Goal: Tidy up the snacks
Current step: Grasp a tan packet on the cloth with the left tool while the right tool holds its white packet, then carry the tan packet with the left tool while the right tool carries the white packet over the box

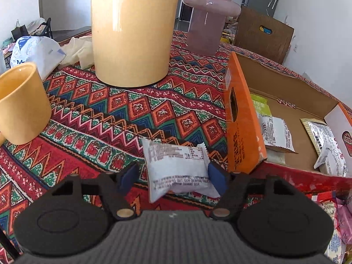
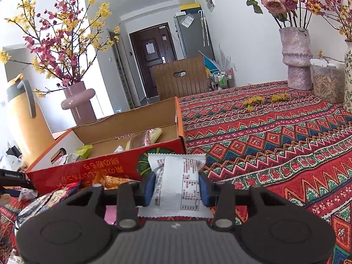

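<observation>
White snack packet (image 2: 177, 183) sitting clamped between right gripper (image 2: 177, 189) pads, box (image 2: 92, 171) lying at 10 o'clock. Second packet (image 1: 176, 169) lying on patterned cloth (image 1: 110, 114) between left gripper (image 1: 173, 178) jaws, spread wide; right pad touching packet edge, box (image 1: 242, 118) at 2 o'clock.

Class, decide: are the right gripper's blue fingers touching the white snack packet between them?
Touching: the right wrist view shows both blue fingers pressed against the white snack packet.
</observation>
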A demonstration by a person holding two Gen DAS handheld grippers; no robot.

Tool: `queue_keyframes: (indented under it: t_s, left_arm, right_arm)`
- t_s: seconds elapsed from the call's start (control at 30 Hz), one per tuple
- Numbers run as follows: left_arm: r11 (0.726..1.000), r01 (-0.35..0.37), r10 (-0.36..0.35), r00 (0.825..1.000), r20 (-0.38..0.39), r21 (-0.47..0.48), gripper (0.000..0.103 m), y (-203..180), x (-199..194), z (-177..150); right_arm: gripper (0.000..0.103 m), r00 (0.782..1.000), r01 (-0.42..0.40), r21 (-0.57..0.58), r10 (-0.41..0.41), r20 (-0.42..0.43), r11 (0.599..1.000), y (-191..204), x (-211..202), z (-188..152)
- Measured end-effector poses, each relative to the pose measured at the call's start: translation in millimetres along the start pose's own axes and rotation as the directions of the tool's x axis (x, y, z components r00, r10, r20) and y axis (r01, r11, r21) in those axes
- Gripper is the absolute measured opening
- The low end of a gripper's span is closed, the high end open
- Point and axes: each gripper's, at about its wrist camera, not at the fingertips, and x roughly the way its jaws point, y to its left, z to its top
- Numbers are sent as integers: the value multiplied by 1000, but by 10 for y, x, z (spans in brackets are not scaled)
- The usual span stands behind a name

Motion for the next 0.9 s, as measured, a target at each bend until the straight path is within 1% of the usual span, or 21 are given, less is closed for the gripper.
queue_keyframes:
  t_s: [0.03,0.07,0.1,0.23,0.37,0.43,0.5,0.9]
  left_arm:
    - [1000,1,-1,1000,2,2,60,-3,-5,-5]
    - [1000,8,-8,1000,2,2,52,-1,-12,-8]
    - [1000,17,-17,1000,2,0,48,5,-24,-3]
    - [1000,22,-22,1000,14,1,45,15,-55,-19]
    - [999,28,-29,999,38,16,39,7,-125,-39]
    - [999,24,-26,998,56,29,34,-5,-187,-60]
    - [999,27,-29,997,69,42,24,-7,-244,-82]
    - [996,21,-34,989,142,92,23,-44,-551,-208]
  right_arm:
    - [41,1000,0,0,0,0,1000,0,1,0]
    - [41,1000,0,0,0,0,1000,0,1,0]
    - [41,1000,0,0,0,0,1000,0,0,0]
    - [41,1000,0,-1,0,0,1000,1,1,0]
    - [41,1000,1,-2,-1,3,1000,3,3,-1]
    - [41,1000,1,-3,-1,4,1000,5,-1,-3]
    - [41,1000,0,-4,0,6,1000,7,-3,-3]
    - [41,1000,-1,-11,1,26,1000,28,-44,-12]
